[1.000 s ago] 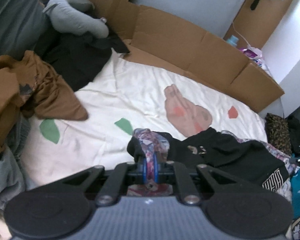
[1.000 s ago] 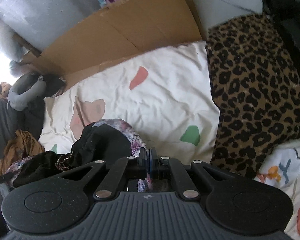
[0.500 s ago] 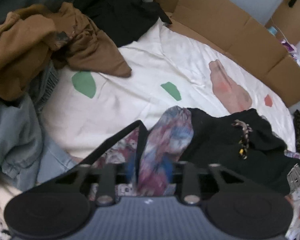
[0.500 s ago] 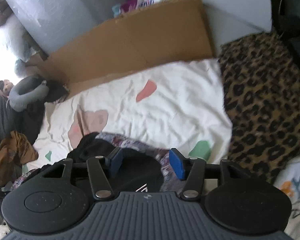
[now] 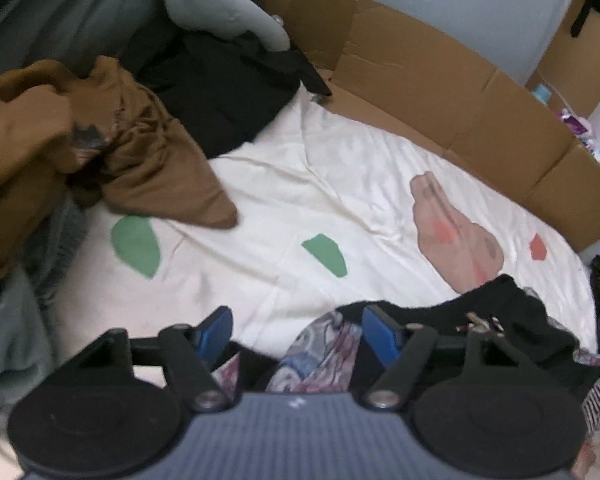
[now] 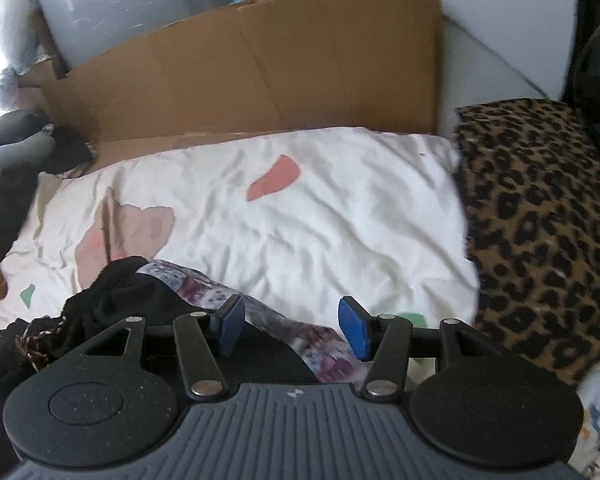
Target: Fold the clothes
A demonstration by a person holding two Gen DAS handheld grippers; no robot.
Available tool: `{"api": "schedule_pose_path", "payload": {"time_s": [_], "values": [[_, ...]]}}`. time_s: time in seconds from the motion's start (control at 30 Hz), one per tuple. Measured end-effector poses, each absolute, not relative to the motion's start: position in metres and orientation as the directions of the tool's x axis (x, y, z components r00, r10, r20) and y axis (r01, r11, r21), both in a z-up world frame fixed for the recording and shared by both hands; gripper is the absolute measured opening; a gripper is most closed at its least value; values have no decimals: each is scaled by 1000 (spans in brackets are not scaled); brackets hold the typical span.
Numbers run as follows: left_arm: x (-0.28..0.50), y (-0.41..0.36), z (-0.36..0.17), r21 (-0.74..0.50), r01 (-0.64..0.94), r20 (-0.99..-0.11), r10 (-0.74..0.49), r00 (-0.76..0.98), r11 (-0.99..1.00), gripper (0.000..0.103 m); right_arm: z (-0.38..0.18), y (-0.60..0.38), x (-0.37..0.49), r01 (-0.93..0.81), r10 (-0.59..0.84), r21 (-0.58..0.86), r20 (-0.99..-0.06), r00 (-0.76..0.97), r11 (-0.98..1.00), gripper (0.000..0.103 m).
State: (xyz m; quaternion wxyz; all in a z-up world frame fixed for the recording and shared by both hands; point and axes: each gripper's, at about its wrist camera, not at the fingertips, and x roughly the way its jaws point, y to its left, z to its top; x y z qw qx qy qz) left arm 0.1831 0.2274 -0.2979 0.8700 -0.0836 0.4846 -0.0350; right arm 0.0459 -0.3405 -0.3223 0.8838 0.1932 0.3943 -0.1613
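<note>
Both jaws have just been opening. The left gripper and right gripper now stand wide, gripping nothing, the black and floral garment lying loose beneath on the cream sheet. Best next: re-grip at its outer edges, keeping the cloth flat.

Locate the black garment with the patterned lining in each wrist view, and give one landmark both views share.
Left wrist: black garment lies at lower right, behind the right blue pad.
Right wrist: black garment lies at lower left, beside the left blue pad.
Shared landmark: the pink hand-shaped print on the white sheet, just beyond the garment.
</note>
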Motion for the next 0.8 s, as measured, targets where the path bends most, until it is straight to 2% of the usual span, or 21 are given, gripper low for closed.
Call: {"api": "schedule_pose_path", "payload": {"time_s": [0.07,0.43,0.5,0.8], "values": [[192,219,-307,-162,-9,-841,-133,525,987,66,-323,-340,56,411,-112,218,-757,643,885,59],[216,188,-350,-142,37,-872,-143,467,989,66,-338,-320,124,284,-32,198,-766,642,938,59],[217,185,-357,-138,48,-879,-144,454,989,63,-344,-316,133,264,-15,196,-777,629,944,59],[217,185,-385,-210,26,-886,-201,418,977,62,-360,-298,163,124,84,195,-797,598,973,59]]}}
